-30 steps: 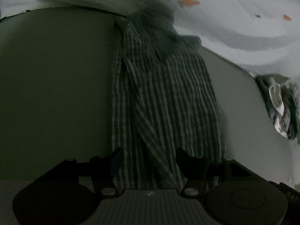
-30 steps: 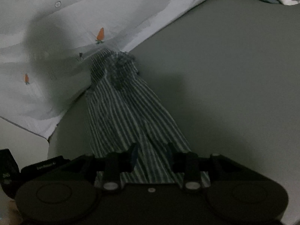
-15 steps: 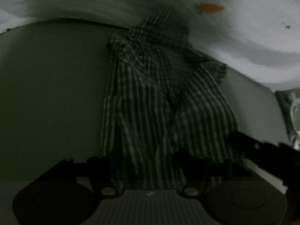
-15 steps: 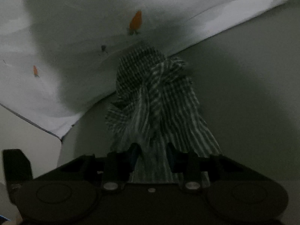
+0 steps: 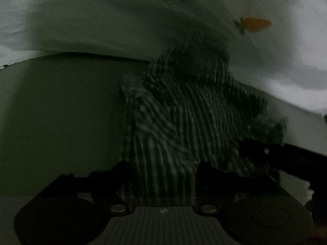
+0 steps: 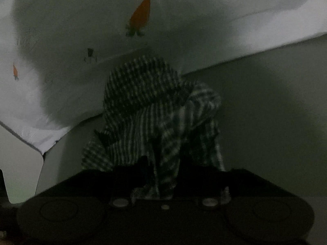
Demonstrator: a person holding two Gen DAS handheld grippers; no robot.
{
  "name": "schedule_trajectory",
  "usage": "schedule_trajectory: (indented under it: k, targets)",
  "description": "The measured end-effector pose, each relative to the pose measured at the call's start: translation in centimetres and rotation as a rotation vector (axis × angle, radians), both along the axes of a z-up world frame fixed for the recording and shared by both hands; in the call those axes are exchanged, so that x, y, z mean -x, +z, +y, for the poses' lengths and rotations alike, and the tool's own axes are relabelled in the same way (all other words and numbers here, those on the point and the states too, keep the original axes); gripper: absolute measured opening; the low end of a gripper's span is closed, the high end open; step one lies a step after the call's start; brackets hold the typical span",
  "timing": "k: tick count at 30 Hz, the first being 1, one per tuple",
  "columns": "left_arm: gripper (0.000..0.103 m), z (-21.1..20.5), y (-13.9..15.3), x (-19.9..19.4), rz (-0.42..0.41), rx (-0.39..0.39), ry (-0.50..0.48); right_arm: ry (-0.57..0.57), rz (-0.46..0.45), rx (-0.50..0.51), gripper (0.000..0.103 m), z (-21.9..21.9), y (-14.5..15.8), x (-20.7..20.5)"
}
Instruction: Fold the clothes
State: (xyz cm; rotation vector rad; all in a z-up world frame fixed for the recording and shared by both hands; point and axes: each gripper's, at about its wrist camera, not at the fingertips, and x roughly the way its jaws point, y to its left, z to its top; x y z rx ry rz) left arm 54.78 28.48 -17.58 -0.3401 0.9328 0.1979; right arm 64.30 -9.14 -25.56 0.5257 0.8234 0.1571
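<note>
A dark garment with thin pale stripes [image 5: 184, 118] lies bunched and doubled over on a grey surface [image 5: 51, 112], its far end against a white sheet. My left gripper [image 5: 163, 171] sits low over the near edge. Its jaws are opening, and cloth fills the wide gap between the fingers. In the right wrist view the same garment [image 6: 147, 102] humps up in front of my right gripper [image 6: 163, 163]. Those jaws are opening too, with a narrow fold of cloth hanging loose between them. The dark body of the right gripper [image 5: 286, 159] shows at the right of the left wrist view.
A white sheet printed with small orange carrots [image 6: 61, 30] covers the far side and overlaps the grey surface [image 6: 265, 112]; it also fills the top of the left wrist view [image 5: 102, 20]. Its corner hangs at the left [image 6: 40, 140]. The scene is dim.
Both grippers carried the garment's near edge forward toward the white sheet, so the flat cloth has bunched and folded over itself. Both sets of fingers stand wider apart than before.
</note>
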Motion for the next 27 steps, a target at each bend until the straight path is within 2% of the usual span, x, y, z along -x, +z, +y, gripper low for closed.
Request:
schedule_trajectory:
  k: [4, 6, 8, 10, 13, 16, 20, 22, 27]
  targets:
    - [0.077, 1.0, 1.6, 3.1, -0.032, 0.033, 0.006, -0.021, -0.018, 0.04, 0.057, -1.2, 1.5, 3.2]
    - [0.077, 1.4, 1.6, 5.6, -0.032, 0.054, -0.001, -0.031, -0.004, 0.062, 0.068, -1.9, 1.6, 4.9]
    - [0.077, 1.6, 1.3, 8.3, -0.012, 0.076, 0.009, -0.042, 0.03, 0.044, 0.068, -2.9, 1.2, 7.1]
    - [0.077, 1.8, 0.9, 11.9, -0.003, 0.103, 0.017, -0.057, 0.064, -0.032, 0.068, -4.2, 0.7, 9.8]
    - [0.077, 1.7, 0.3, 17.0, -0.002, 0.174, 0.048, -0.062, 0.089, -0.143, 0.067, -5.6, -0.1, 13.9]
    - [0.077, 1.4, -0.7, 21.3, -0.027, 0.291, 0.073, -0.065, 0.085, -0.182, 0.063, -5.8, -0.5, 17.8]
    - [0.076, -0.3, -1.6, 25.9, -0.023, 0.337, 0.057, -0.093, 0.069, -0.28, 0.058, -7.1, -1.3, 23.0]
    - [0.075, -1.3, -2.2, 27.8, -0.005, 0.366, 0.053, -0.101, 0.082, -0.37, 0.056, -8.2, -2.0, 25.5]
    - [0.075, -3.5, -2.8, 32.2, -0.016, 0.434, 0.03, -0.061, 0.127, -0.48, 0.044, -9.6, -3.4, 30.3]
